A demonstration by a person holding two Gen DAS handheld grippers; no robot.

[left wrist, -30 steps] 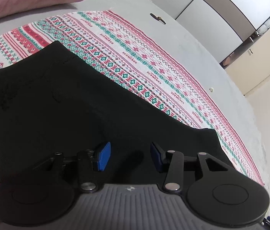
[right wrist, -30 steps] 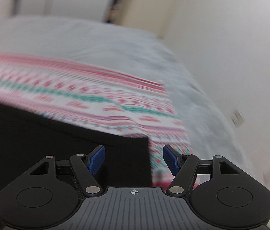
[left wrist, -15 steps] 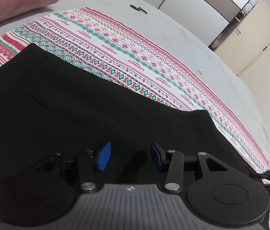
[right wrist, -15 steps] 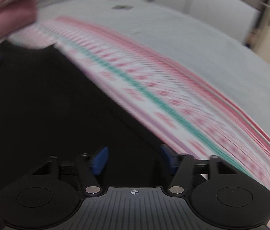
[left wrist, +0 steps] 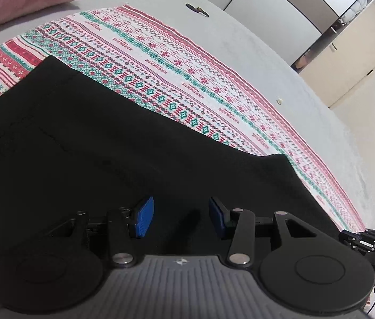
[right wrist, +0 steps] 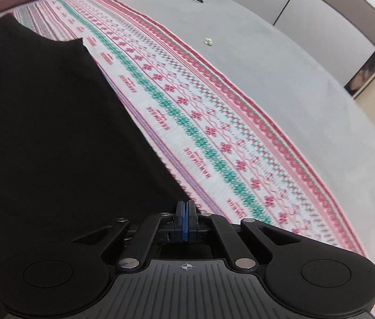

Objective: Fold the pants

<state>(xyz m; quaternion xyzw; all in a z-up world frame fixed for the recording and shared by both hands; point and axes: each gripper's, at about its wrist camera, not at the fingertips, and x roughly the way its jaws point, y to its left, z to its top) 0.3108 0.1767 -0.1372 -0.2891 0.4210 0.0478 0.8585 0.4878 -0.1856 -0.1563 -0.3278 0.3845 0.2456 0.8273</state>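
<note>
Closed now are the right gripper's [right wrist: 185, 222] blue pads, which were spread apart half a second ago; they are pressed together at the near edge of the pants [right wrist: 54, 133], though whether cloth is pinched cannot be told. Black pants are spread flat on a patterned cloth [left wrist: 176, 79] over a grey bed [left wrist: 253, 47]. The left gripper [left wrist: 179, 218] is held wide open above the pants, empty. If only one layer is caught, the fold may be dragged crooked.
</note>
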